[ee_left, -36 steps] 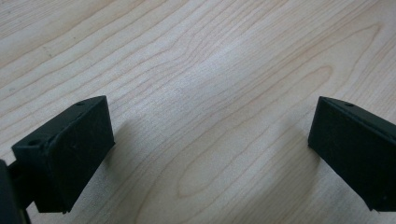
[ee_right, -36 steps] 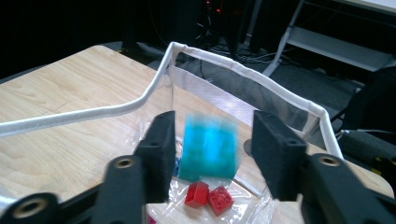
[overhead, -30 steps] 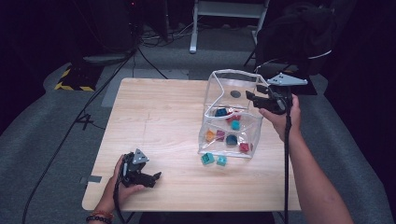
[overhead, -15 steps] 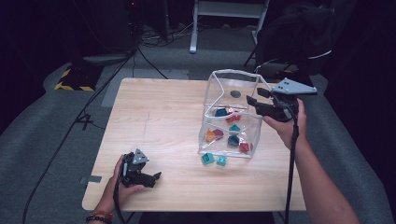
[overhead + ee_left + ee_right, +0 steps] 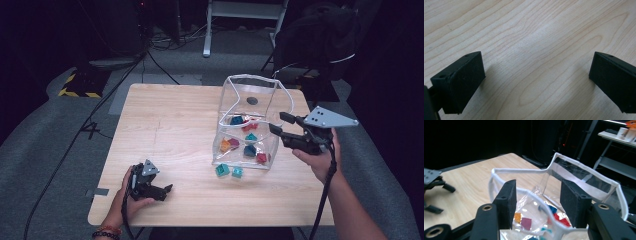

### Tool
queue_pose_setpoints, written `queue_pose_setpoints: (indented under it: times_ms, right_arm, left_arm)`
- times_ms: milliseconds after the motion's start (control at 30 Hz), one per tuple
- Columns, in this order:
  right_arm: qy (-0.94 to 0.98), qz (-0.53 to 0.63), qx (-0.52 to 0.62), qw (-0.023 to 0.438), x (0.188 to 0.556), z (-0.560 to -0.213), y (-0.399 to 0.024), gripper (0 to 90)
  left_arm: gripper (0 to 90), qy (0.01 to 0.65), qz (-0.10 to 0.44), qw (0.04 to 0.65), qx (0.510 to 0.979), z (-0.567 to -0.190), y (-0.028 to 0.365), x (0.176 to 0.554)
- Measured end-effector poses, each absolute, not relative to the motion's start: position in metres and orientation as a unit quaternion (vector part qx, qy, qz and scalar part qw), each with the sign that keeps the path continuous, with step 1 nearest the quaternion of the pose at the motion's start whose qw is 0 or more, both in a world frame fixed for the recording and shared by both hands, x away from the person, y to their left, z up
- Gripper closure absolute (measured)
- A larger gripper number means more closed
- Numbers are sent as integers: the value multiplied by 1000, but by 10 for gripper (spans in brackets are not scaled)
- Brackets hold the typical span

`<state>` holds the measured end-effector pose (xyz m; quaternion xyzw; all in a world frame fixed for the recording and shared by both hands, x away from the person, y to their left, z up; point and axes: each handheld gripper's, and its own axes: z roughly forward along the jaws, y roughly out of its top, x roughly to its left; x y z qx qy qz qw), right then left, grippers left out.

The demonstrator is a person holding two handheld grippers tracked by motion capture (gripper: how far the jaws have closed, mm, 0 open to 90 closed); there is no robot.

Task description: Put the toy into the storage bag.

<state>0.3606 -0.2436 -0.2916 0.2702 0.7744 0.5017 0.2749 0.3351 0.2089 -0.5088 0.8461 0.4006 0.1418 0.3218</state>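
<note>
A clear plastic bag (image 5: 250, 95) with a white rim (image 5: 584, 167) stands open on the right half of the wooden table (image 5: 165, 120). Several coloured blocks (image 5: 250, 150) lie inside it. Two teal blocks (image 5: 229, 171) lie on the table just in front of it. My right gripper (image 5: 279, 123) hovers at the bag's right side, pointing left at it. Its jaws have just been opening and stand open (image 5: 537, 188); the bag's near rim shows in the gap, with neither pad pressing on it. My left gripper (image 5: 167, 189) rests near the front left edge, open wide over bare wood (image 5: 536, 75).
The left gripper (image 5: 432, 180) shows farther off at the left of the right gripper view. Cables (image 5: 165, 70) run over the grey floor behind the table. A dark chair (image 5: 320, 40) stands at the back right, next to a white stand (image 5: 245, 10).
My right gripper has moved from the bag's upper right rim to the right and toward the person. The bag and the left gripper have stayed where they were.
</note>
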Motion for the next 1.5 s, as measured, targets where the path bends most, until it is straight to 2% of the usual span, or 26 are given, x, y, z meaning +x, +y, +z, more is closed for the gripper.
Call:
queue_pose_setpoints:
  times_ms: [333, 733, 1133, 1500]
  right_arm:
    - [795, 491, 246, 256, 337, -335, -242, 486]
    - [827, 472, 223, 208, 333, -389, -220, 461]
    - [857, 432, 226, 166, 353, -459, -197, 457]
    - [863, 419, 241, 149, 366, -487, -187, 455]
  left_arm:
    - [5, 401, 142, 322, 846, -509, 209, 335]
    - [5, 400, 142, 322, 846, -509, 209, 335]
    - [5, 400, 142, 322, 846, -509, 209, 335]
    - [6, 400, 142, 322, 846, -509, 209, 335]
